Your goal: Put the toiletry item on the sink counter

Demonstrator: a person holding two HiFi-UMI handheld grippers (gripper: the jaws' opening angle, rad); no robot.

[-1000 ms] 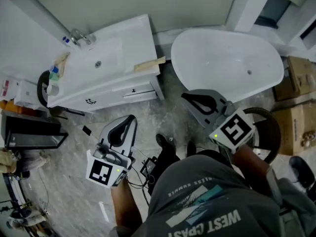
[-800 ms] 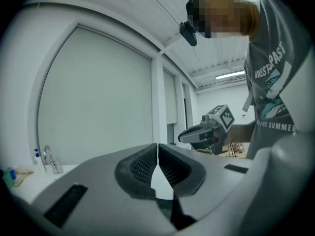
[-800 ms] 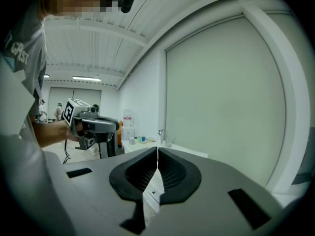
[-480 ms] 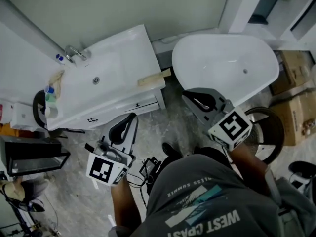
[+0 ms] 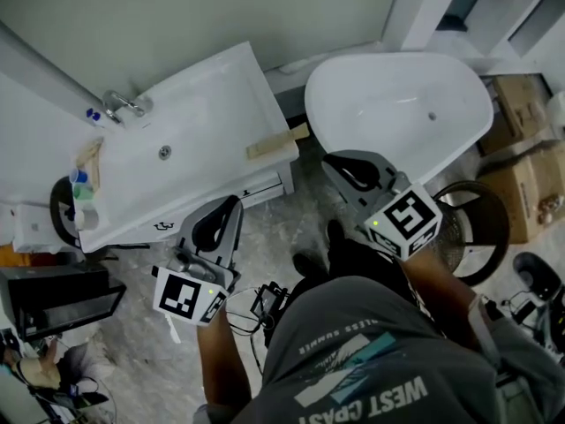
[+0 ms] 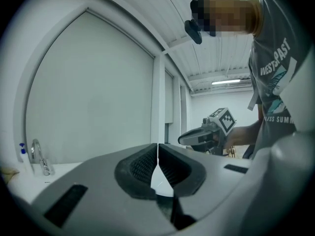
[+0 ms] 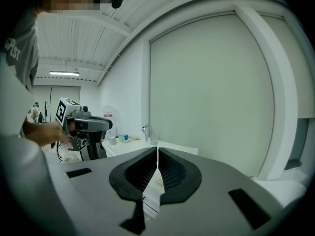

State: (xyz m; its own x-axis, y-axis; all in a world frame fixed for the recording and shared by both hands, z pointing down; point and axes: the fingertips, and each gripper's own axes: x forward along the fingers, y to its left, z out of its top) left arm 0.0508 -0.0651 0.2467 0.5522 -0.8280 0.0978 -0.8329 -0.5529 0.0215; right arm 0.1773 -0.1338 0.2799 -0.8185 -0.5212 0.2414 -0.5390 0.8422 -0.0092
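Note:
The white sink counter [image 5: 221,104] stands at the upper left, with a faucet [image 5: 119,106] at its back. Several small toiletry containers [image 5: 81,193] sit together at its left end; in the right gripper view they [image 7: 120,138] show small beside the faucet [image 7: 146,132]. A wooden strip [image 5: 276,140] lies on the counter's right edge. My left gripper [image 5: 231,203] hovers just in front of the counter, shut and empty, its tips meeting [image 6: 157,146]. My right gripper [image 5: 328,162] is between the counter and the tub, also shut with nothing in it [image 7: 157,150].
A white bathtub [image 5: 397,104] stands right of the counter. Cardboard boxes [image 5: 530,184] and a round black fan-like thing [image 5: 477,228] are at the right. A black box [image 5: 62,299] sits at the lower left, and cables [image 5: 265,303] lie on the floor by the person's feet.
Both grippers have moved forward, closer to the counter front and the tub. Their jaws have stayed shut.

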